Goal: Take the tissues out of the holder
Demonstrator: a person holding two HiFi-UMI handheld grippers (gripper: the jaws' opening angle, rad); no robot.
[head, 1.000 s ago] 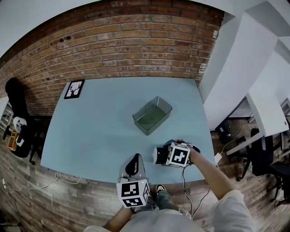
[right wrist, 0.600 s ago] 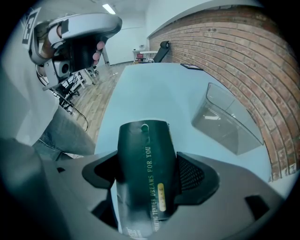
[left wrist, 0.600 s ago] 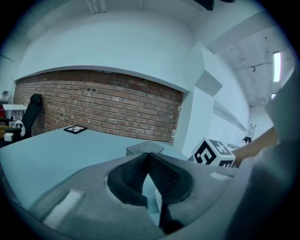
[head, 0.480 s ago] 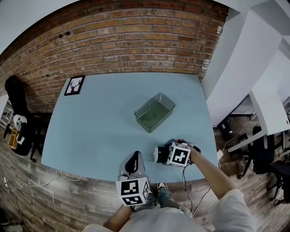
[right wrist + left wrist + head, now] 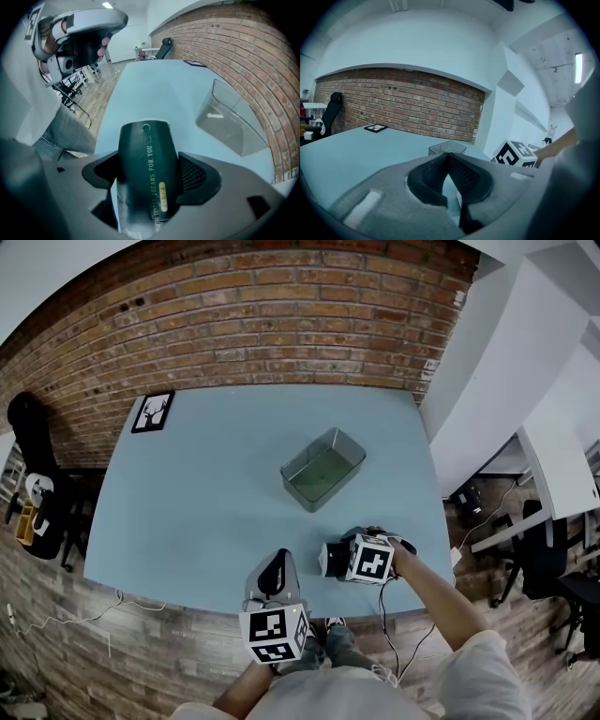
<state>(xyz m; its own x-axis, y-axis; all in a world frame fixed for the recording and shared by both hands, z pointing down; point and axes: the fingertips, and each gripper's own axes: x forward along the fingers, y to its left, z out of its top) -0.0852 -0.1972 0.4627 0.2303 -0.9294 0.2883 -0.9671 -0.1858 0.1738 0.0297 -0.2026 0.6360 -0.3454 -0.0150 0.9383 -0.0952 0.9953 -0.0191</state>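
Pale blue table [image 5: 187, 493] is sitting against a brick wall [image 5: 281, 324]. Clear plastic holder [image 5: 322, 468] is standing upright on it, right of centre, turned at an angle to the table edges. Small framed picture [image 5: 154, 412] is lying flat at the far left corner, well apart from the holder.

Right gripper [image 5: 330, 560] is hovering over the near right part of the table, pointing toward the person's left, its jaws clamping a dark green tissue pack [image 5: 147, 173] from both sides. The pack is sticking out past the fingertips and is out of the holder, near it but not touching. Whether the pack is resting on the table is hard to tell from these views.

Left gripper [image 5: 449, 157] is sitting at the near table edge, aiming toward the holder, its jaw tips meeting with nothing between them.
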